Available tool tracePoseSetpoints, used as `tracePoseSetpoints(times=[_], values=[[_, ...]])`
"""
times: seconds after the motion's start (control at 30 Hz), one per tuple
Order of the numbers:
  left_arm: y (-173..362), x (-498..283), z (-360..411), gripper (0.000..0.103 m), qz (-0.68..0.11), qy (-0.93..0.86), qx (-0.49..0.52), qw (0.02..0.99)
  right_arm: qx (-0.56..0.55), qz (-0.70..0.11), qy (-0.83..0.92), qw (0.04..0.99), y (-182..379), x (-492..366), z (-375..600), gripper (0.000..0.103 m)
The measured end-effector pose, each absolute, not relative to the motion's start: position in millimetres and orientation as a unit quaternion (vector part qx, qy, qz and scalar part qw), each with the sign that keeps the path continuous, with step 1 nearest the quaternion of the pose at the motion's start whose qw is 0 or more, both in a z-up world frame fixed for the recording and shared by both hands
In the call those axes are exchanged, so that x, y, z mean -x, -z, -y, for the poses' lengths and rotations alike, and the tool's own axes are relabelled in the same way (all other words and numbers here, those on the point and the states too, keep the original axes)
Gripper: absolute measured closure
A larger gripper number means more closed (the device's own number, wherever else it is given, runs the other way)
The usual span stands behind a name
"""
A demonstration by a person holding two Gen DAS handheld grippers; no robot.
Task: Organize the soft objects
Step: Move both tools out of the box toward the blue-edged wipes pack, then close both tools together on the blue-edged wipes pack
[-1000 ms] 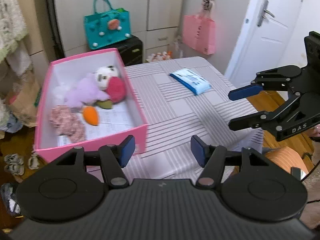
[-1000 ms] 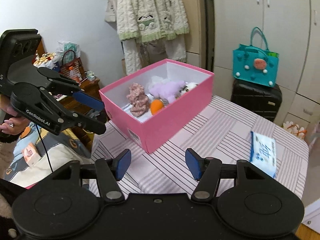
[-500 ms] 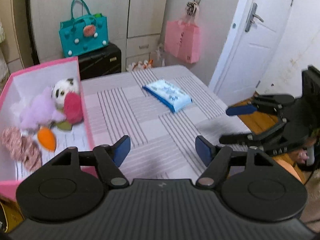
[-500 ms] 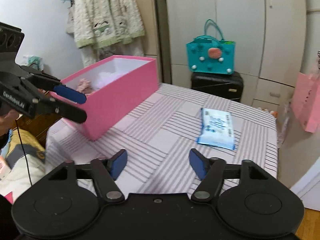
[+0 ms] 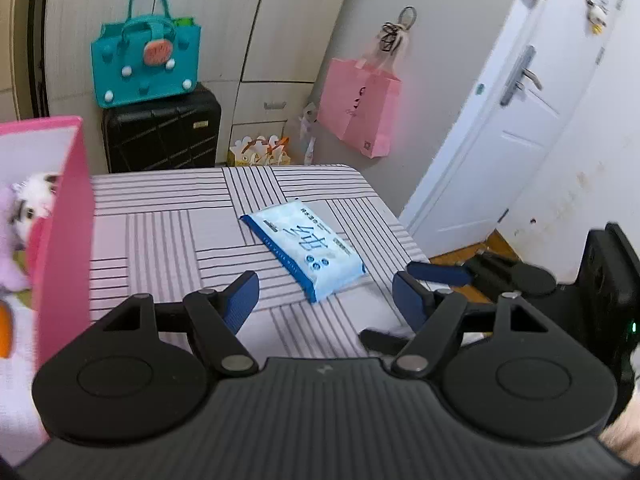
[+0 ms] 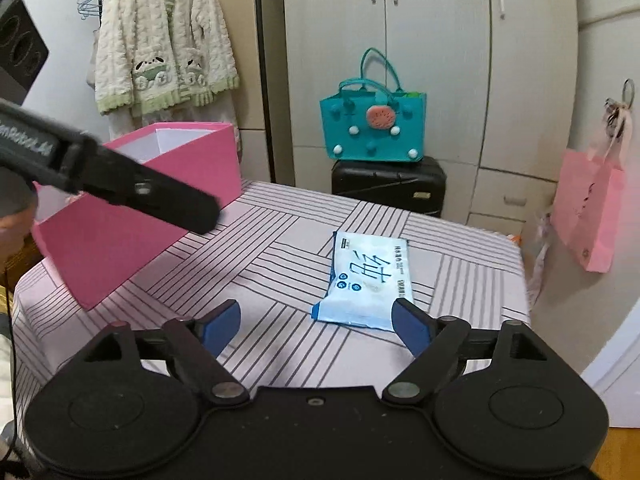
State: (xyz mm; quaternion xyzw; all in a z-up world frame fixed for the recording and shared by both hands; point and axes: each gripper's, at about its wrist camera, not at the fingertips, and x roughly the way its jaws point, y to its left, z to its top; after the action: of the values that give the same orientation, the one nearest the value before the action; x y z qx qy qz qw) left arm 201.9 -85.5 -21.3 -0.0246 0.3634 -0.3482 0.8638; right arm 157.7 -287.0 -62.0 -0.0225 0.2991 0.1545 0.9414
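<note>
The pale blue tissue pack point(image 6: 366, 282) lies flat on the striped table point(image 6: 460, 248), alone out in the open, well apart from the pink box point(image 6: 152, 200) and toward the table's far right corner as the left wrist camera shows it point(image 5: 306, 245). It looks like the one soft thing left outside: inside the box point(image 5: 64, 216) I can make out a purple plush point(image 5: 8, 236), a white and black plush point(image 5: 34, 196) and a sliver of something orange at the very edge, so most of the sorting seems done and only this pack appears to remain. Its long axis runs diagonally in the left wrist view, from the far left end down to the near right end; from the right gripper's side it runs nearly straight away, the near short end tipped a little leftward and sitting just ahead of the right-hand blue pad. The right gripper point(image 6: 316, 326) hovers low over the table with its jaws spread wide, holding nothing, the pack's near end close to its opening but off to the right of centre. The left gripper point(image 5: 326, 296) is also spread and empty, poised above the table short of the pack
</note>
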Motion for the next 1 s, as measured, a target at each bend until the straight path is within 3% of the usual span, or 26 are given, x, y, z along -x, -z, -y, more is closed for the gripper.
tracePoseSetpoints(times=[0.4, 1.0], values=[[64, -250, 143, 0.03, -0.388, 0.304, 0.042, 0.869, 0.05, -0.328, -0.13, 0.934, 91, -216, 293, 0.016], [99, -281, 161, 0.042, -0.429, 0.267, 0.079, 0.859, -0.006, -0.363, -0.172, 0.916, 109, -250, 305, 0.013]])
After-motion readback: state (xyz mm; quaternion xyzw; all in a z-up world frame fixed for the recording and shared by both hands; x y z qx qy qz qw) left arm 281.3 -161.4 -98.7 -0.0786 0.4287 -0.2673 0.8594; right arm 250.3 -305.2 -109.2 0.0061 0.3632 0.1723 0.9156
